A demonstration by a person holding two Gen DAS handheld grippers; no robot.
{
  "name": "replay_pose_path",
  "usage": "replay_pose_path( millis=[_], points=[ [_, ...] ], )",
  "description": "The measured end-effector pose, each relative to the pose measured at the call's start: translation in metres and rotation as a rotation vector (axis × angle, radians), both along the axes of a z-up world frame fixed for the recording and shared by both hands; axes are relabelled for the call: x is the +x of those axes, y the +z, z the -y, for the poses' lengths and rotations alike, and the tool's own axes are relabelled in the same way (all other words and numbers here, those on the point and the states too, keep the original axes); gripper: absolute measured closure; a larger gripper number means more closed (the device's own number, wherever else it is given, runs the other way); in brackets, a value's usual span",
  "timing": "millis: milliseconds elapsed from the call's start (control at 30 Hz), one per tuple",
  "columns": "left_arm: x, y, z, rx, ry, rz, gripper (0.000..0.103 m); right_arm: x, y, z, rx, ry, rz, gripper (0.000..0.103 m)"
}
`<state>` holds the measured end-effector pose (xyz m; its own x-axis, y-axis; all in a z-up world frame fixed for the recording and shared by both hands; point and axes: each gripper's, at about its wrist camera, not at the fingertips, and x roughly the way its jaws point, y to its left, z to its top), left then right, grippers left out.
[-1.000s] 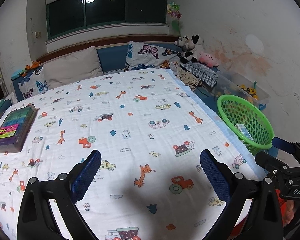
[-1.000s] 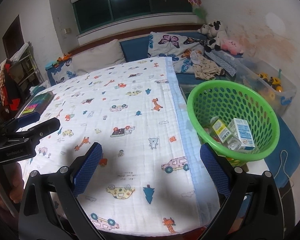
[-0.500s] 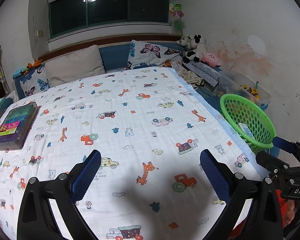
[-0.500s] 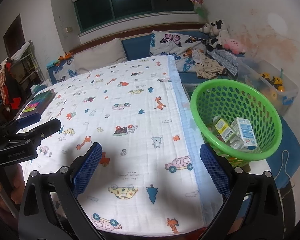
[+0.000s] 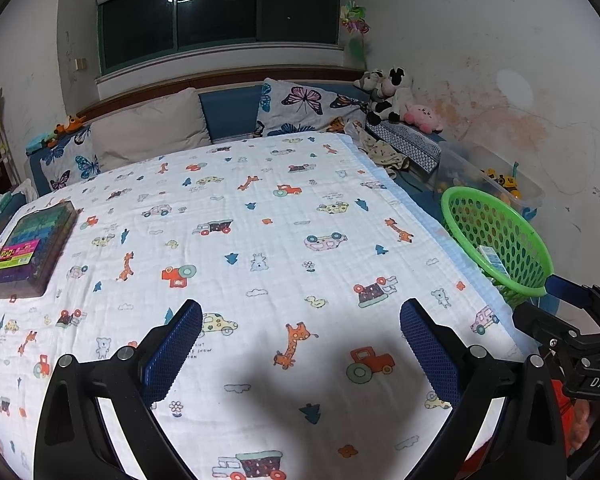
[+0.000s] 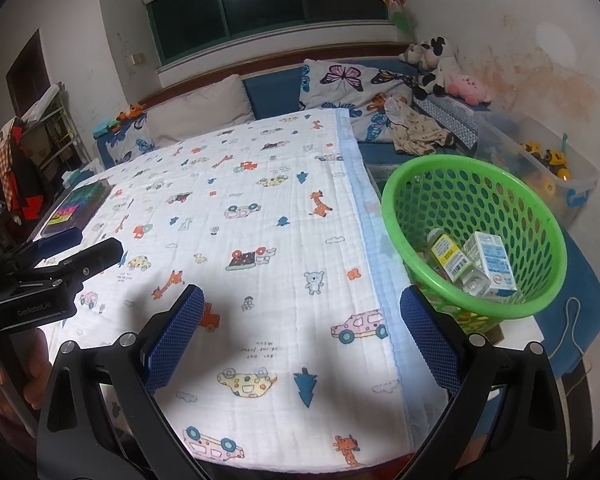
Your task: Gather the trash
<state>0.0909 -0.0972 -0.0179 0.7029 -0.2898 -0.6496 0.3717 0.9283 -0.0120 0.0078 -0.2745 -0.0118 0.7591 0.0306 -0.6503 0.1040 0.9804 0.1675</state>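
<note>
Holding both tools above the near end of the bed (image 5: 260, 216), we log the following. Left gripper (image 5: 300, 344): jaws spread wide, nothing between the blue pads, only the printed blanket (image 5: 268, 248) beneath. Right gripper (image 6: 300, 336): jaws likewise spread wide and empty, over the blanket's near right part.

We take the green basket (image 6: 396, 208) as landmark. It stands just off the bed's right edge, beside the blanket's pale blue border. Inside the basket lie the collected trash items: a small bottle with a yellow label (image 6: 450, 258) and a white-and-blue carton (image 6: 494, 258), touching each other against the near wall. From the left wrist view only the carton's top (image 5: 490, 256) shows through the basket (image 5: 460, 216).

Beyond the basket: a clear plastic bin (image 6: 580, 184) with yellow toy vehicles. Further beyond it, at the headboard end, plush toys (image 6: 436, 64) and butterfly pillows (image 6: 340, 80). Far across the bed from the basket, a flat multicoloured box (image 5: 32, 248) rests on the blanket's left edge.
</note>
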Motion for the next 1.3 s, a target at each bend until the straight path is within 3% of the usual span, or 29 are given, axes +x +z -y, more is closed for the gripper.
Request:
replay_pose_path(
  millis=[1300],
  points=[
    [0.0011,-0.0065,-0.0028,0.001,0.015,-0.003,0.007,0.0001,-0.0064,-0.0032,0.005,0.009,-0.007,0.005]
  ],
)
